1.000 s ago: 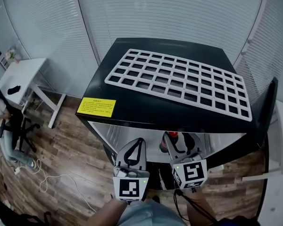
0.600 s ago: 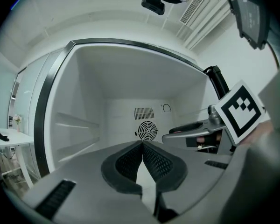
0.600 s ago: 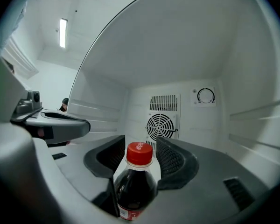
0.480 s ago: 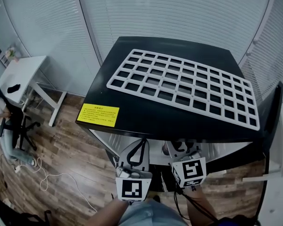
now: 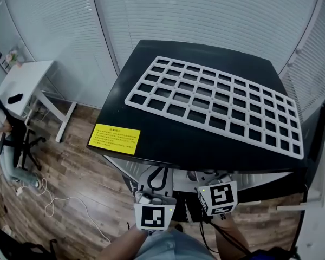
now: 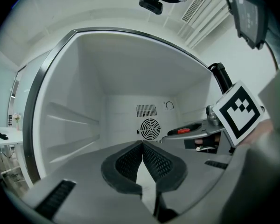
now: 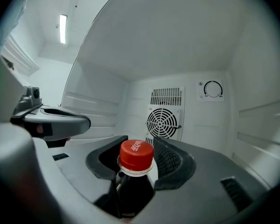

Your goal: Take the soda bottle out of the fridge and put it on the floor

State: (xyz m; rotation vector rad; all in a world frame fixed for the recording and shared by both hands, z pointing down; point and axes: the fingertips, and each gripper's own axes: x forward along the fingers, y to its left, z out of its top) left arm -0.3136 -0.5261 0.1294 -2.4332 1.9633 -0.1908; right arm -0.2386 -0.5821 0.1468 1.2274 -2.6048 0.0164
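The soda bottle (image 7: 136, 155), dark with a red cap, stands inside the white fridge between the jaws of my right gripper (image 7: 140, 140). Those jaws have just been closing around its neck. A thin strip of light still shows beside the right pad, so they are open. In the left gripper view the red cap (image 6: 184, 130) peeks over the right gripper's jaw. My left gripper (image 6: 142, 146) sits level beside it, shut with nothing between its pads. In the head view the black fridge top (image 5: 168, 140) hides the bottle and both sets of jaw tips.
A white grid rack (image 5: 216, 104) lies on the fridge top, near a yellow label (image 5: 114, 138). The fridge door (image 5: 314, 140) stands open at the right. A fan grille (image 7: 164, 122) is on the back wall. On the wooden floor at the left are a white table (image 5: 27, 83) and a cable (image 5: 59, 205).
The right gripper has slid a little deeper into the fridge. The red cap, visible earlier in the head view, is now hidden under the fridge top's front edge. The left gripper has stayed put.
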